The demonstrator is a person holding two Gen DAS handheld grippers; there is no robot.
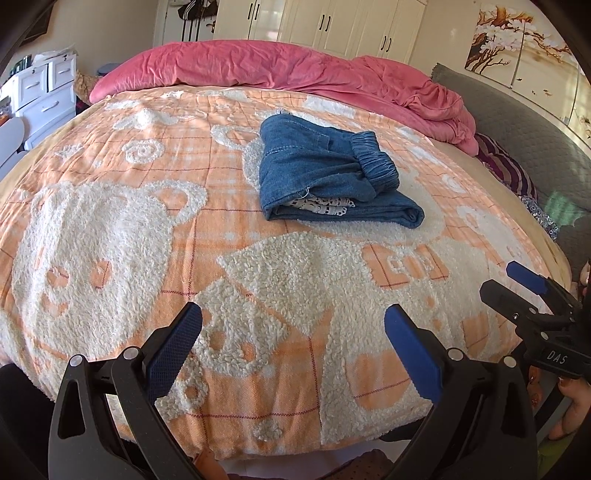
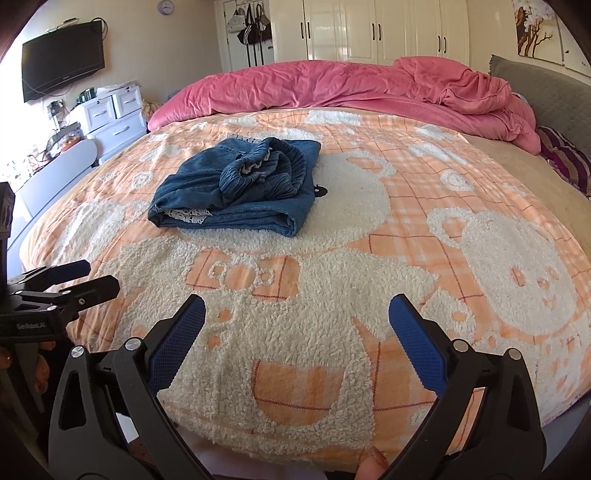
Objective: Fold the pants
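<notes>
Blue denim pants (image 1: 325, 173) lie folded into a compact bundle on the orange and white bear blanket (image 1: 184, 229), the elastic waistband on top and a patterned white lining showing at the near edge. The right wrist view has the same pants (image 2: 240, 188) left of centre. My left gripper (image 1: 293, 339) is open over the blanket's near edge, well short of the pants, nothing between its fingers. My right gripper (image 2: 297, 328) is open too and empty, also near the bed's front edge. Each gripper shows at the side of the other's view: right gripper (image 1: 517, 284), left gripper (image 2: 85, 277).
A crumpled pink duvet (image 1: 280, 70) lies along the far side of the bed, a grey headboard (image 1: 524, 122) and striped pillow (image 1: 506, 166) at the right. White drawers (image 2: 110, 114) and a wall television (image 2: 62, 59) stand left; wardrobes (image 2: 369, 29) behind.
</notes>
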